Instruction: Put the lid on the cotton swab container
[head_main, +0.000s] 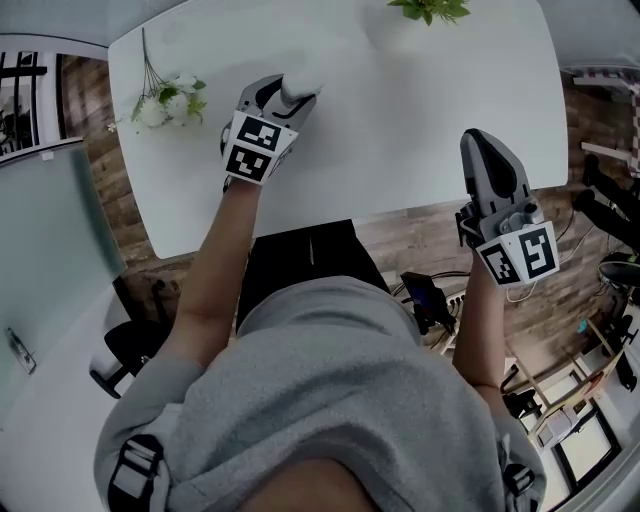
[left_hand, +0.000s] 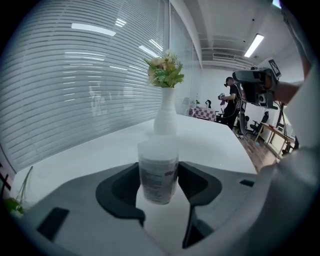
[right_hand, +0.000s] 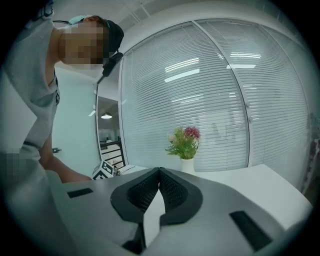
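The cotton swab container (left_hand: 158, 152) is a small clear cylinder with a printed label and a frosted top. It stands upright on the white table (head_main: 400, 120), and my left gripper (left_hand: 159, 172) is shut on its sides. In the head view the same container (head_main: 300, 88) shows as a white shape at the tip of the left gripper (head_main: 284, 100), near the table's middle. My right gripper (head_main: 479, 142) hovers over the table's near right edge. Its jaws (right_hand: 159, 172) are shut with nothing between them. I cannot tell whether the frosted top is a separate lid.
A white vase of flowers (left_hand: 165, 107) stands further along the table beyond the container, and also shows in the right gripper view (right_hand: 186, 150). Loose white flowers (head_main: 165, 102) lie at the table's left end, a green plant (head_main: 430, 8) at its far edge. A person (left_hand: 232, 105) stands in the background.
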